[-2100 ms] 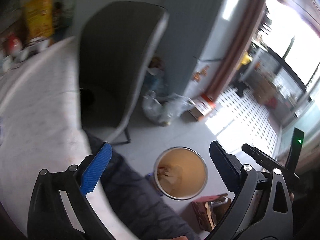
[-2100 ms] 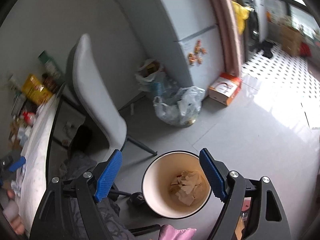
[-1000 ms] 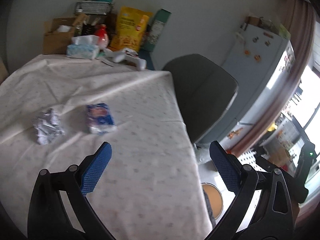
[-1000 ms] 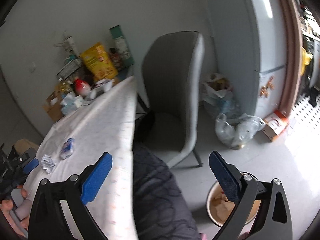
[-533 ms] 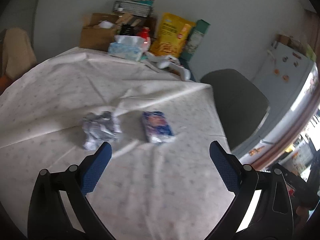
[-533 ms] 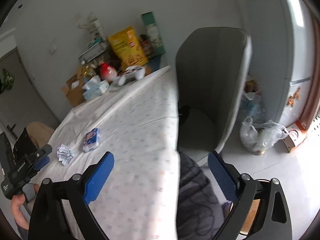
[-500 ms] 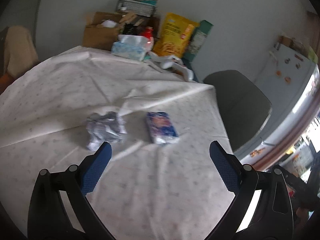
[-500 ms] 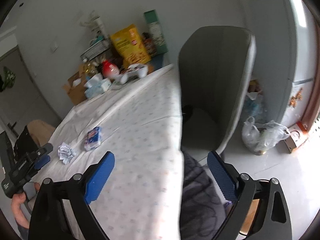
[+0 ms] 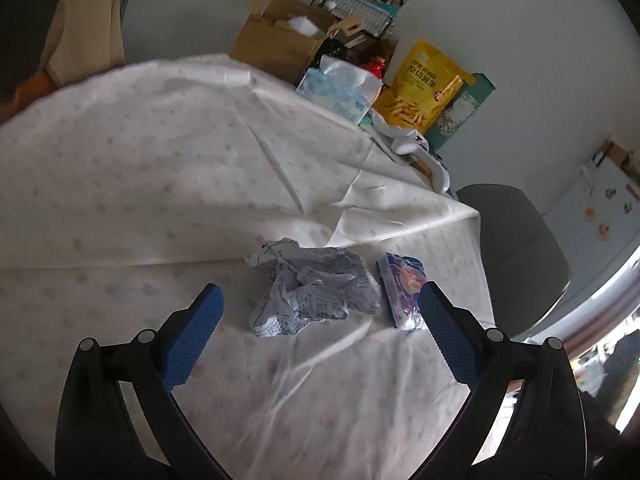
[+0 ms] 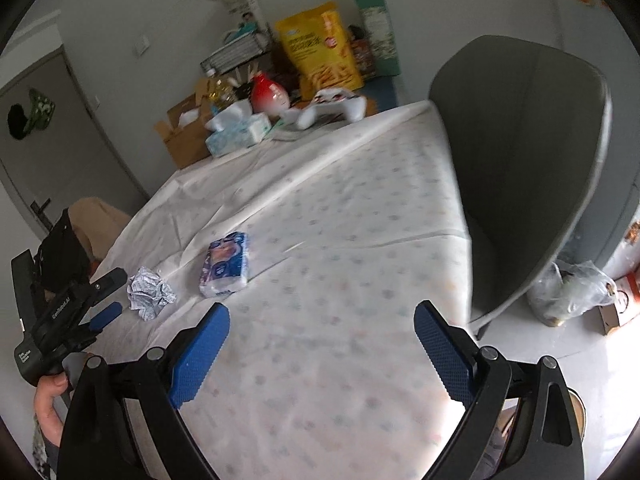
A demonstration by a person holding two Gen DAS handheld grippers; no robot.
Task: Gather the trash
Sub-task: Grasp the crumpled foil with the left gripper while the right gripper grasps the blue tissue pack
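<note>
A crumpled printed paper ball point(image 9: 312, 292) lies on the white tablecloth point(image 9: 160, 184), and a blue and white tissue pack point(image 9: 402, 288) lies just to its right. My left gripper point(image 9: 318, 320) is open and empty, just short of the paper ball, which sits between the lines of its fingers. The right wrist view shows the paper ball point(image 10: 150, 292), the tissue pack point(image 10: 226, 264) and the left gripper point(image 10: 108, 292) at the table's left. My right gripper point(image 10: 320, 336) is open and empty above the tablecloth point(image 10: 340, 260), far from both items.
A cardboard box point(image 9: 280, 44), tissue box point(image 9: 340, 88), yellow snack bag point(image 9: 424, 84) and green carton point(image 9: 460, 112) crowd the table's far end. A grey chair point(image 10: 540, 160) stands at the table's right side. Plastic bags point(image 10: 568, 292) lie on the floor behind it.
Both grippers swung up from the trash bin on the floor to the table. My left gripper has moved in close to the crumpled paper ball. Both stay open.
</note>
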